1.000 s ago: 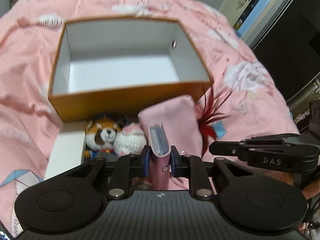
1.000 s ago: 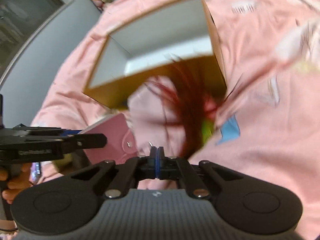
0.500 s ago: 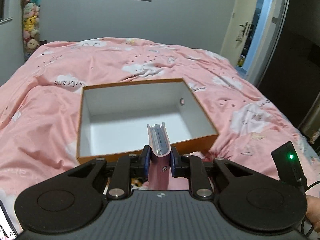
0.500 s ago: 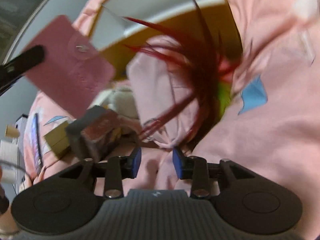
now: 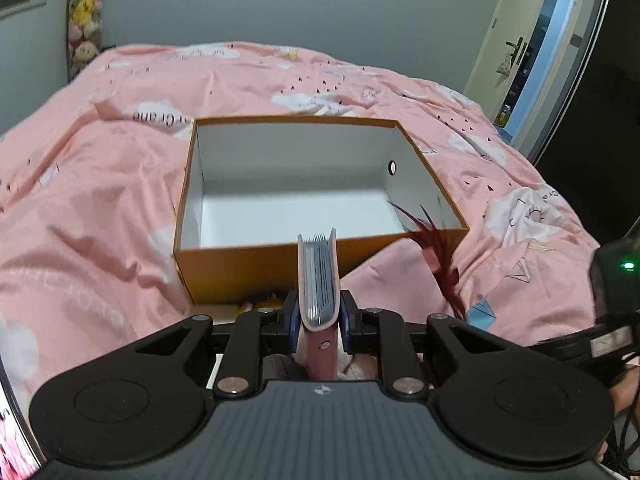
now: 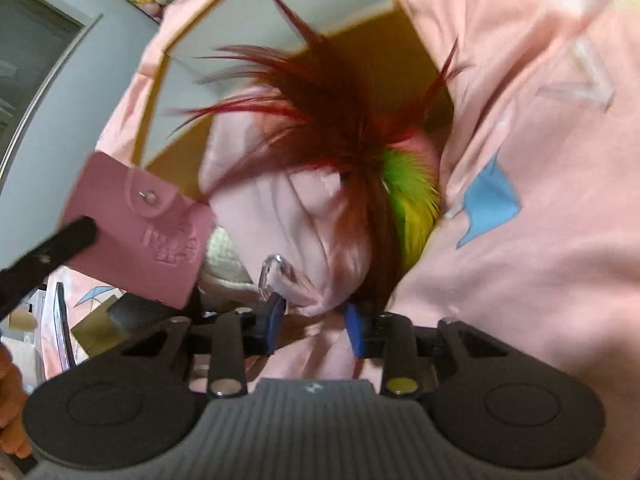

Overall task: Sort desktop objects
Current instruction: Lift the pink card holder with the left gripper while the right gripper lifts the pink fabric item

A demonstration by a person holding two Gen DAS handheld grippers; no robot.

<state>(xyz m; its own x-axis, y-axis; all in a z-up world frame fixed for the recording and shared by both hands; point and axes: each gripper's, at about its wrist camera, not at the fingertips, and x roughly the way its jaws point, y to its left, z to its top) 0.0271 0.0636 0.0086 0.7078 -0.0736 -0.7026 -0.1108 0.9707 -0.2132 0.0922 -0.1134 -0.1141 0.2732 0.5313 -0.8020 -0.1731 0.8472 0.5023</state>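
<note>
My left gripper (image 5: 319,316) is shut on a pink card holder (image 5: 318,280), held upright above the near wall of the orange box (image 5: 248,268), whose white inside is bare. The card holder also shows in the right wrist view (image 6: 140,228). My right gripper (image 6: 316,320) is open, low over a pale pink cloth pouch (image 6: 296,216) and the stem end of a red feather toy (image 6: 320,120) with a green-yellow tuft. The feathers also show in the left wrist view (image 5: 436,256), beside the box's right corner.
The box sits on a bed with a pink cloud-print cover (image 5: 100,200). A white knitted plush (image 6: 224,256), a phone (image 6: 62,328) and small cartons lie left of the pouch. Plush toys hang on the far wall (image 5: 82,12). A door stands at right (image 5: 520,52).
My left gripper rose with the card holder from beside the plush toys to above the box's near wall. My right gripper opened and moved down onto the pouch and feather stem.
</note>
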